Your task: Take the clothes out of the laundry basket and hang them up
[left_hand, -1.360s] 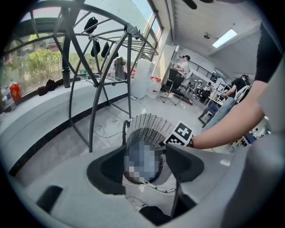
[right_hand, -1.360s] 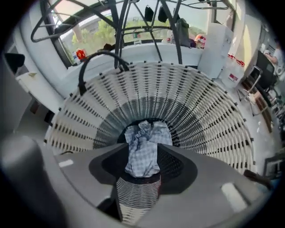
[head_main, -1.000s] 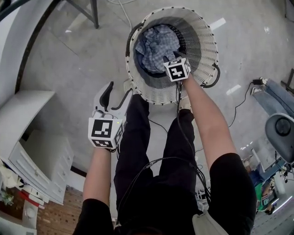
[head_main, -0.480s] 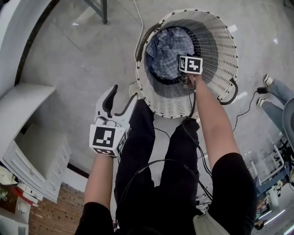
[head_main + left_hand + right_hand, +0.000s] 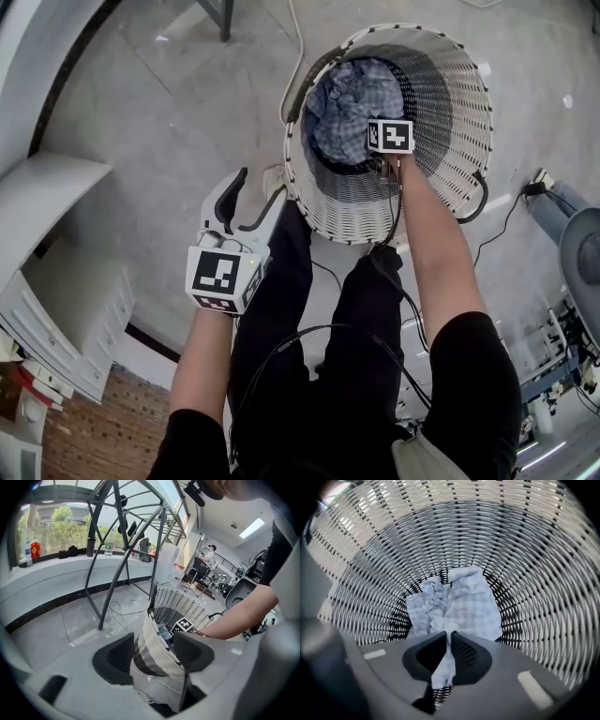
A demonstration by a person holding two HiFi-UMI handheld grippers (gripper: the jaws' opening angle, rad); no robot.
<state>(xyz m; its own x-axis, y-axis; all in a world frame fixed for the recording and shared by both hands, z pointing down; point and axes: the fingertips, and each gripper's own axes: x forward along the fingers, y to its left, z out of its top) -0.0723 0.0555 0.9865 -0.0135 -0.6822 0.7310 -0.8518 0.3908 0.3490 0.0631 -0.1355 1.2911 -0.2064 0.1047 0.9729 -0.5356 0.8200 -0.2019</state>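
Note:
A white wicker laundry basket [image 5: 342,211] stands on the floor in front of the person's legs. A blue checked cloth [image 5: 352,98] lies crumpled at its bottom. My right gripper [image 5: 388,137] reaches down inside the basket, and its jaws are closing. In the right gripper view the right gripper [image 5: 449,641] pinches a fold of the cloth [image 5: 459,604] between its pads, ringed by the basket wall [image 5: 534,550]. My left gripper [image 5: 251,202] hovers open outside the basket's left side. The left gripper [image 5: 152,651] holds nothing; the basket [image 5: 180,609] shows beyond its jaws.
A dark metal rack frame [image 5: 112,550] rises behind the basket. A white drawer cabinet [image 5: 56,272] stands at the left. Cables [image 5: 300,56] trail over the grey floor beside the basket. A grey chair [image 5: 581,253] is at the right edge.
The right gripper sank deeper into the basket and its jaws closed on the checked cloth. The left gripper stayed open beside the basket.

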